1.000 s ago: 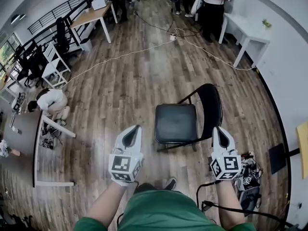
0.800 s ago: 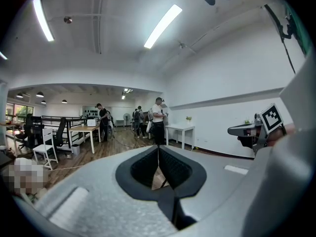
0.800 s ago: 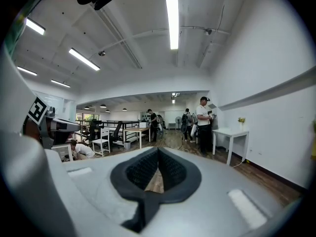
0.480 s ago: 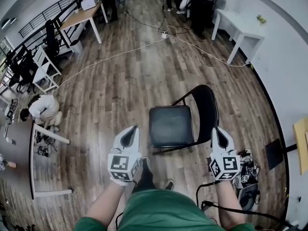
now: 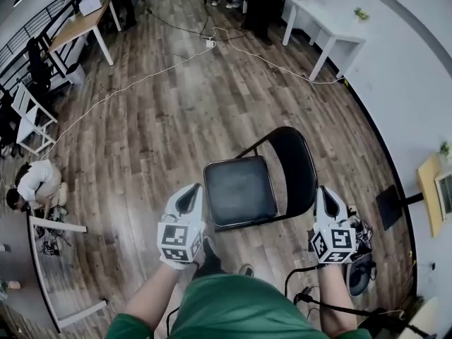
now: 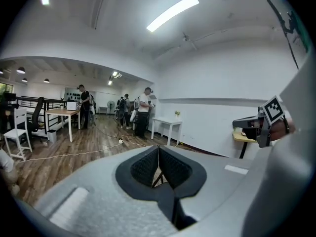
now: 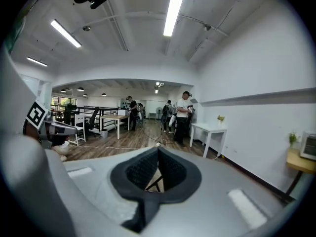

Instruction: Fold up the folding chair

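Note:
A black folding chair (image 5: 244,189) stands unfolded on the wood floor, its padded seat facing up and its backrest (image 5: 296,164) on the right. My left gripper (image 5: 192,193) hangs just left of the seat's near corner, shut and empty. My right gripper (image 5: 323,195) is to the right of the backrest, also shut with nothing in it. Neither touches the chair. In the left gripper view the jaws (image 6: 158,152) meet in a thin line; in the right gripper view the jaws (image 7: 158,154) do the same. My shoe (image 5: 209,258) is near the chair's front.
A white table (image 5: 326,34) stands against the right wall. A wooden desk (image 5: 81,27) and several people are at the far end. A white cable (image 5: 127,87) crosses the floor. A person crouches by a white frame (image 5: 42,182) at left. Cables and gear (image 5: 360,267) lie behind my right gripper.
Both grippers and the view have moved forward toward the chair. The left gripper now sits beside the seat's near corner and the right beside the backrest. Both jaws stayed shut.

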A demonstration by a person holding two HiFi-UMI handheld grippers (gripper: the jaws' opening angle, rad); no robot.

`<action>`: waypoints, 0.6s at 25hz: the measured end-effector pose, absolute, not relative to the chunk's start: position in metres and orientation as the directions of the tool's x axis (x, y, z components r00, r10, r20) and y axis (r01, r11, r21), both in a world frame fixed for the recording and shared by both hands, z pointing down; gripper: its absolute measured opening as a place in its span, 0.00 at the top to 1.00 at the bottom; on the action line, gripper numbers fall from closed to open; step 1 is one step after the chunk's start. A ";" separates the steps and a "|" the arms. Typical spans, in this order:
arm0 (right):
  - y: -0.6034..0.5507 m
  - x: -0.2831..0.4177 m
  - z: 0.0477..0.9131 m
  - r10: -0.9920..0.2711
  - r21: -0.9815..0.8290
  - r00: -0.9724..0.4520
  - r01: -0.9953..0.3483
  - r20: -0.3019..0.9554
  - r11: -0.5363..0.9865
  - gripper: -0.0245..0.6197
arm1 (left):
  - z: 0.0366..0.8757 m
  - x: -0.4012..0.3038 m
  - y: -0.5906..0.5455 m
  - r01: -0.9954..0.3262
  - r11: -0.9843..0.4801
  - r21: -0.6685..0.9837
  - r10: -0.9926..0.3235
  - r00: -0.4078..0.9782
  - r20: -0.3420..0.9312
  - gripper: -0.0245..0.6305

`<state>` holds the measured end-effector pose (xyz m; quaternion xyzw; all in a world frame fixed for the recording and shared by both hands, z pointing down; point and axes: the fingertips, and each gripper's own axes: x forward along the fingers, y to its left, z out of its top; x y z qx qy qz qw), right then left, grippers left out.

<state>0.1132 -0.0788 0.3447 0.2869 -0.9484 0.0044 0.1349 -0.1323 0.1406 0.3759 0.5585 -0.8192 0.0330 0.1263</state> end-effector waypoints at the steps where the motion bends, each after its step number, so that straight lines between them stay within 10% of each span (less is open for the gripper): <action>1: -0.079 0.105 0.349 -0.548 0.070 -0.792 -0.552 0.270 0.831 0.96 | 0.381 -0.144 0.138 -0.926 0.367 0.094 -0.909 -0.335 0.248 0.94; 15: -0.116 0.086 0.395 -0.650 0.055 -0.652 -0.688 0.390 0.723 0.96 | 0.475 -0.231 0.090 -0.944 0.286 0.162 -0.900 -0.206 0.385 0.94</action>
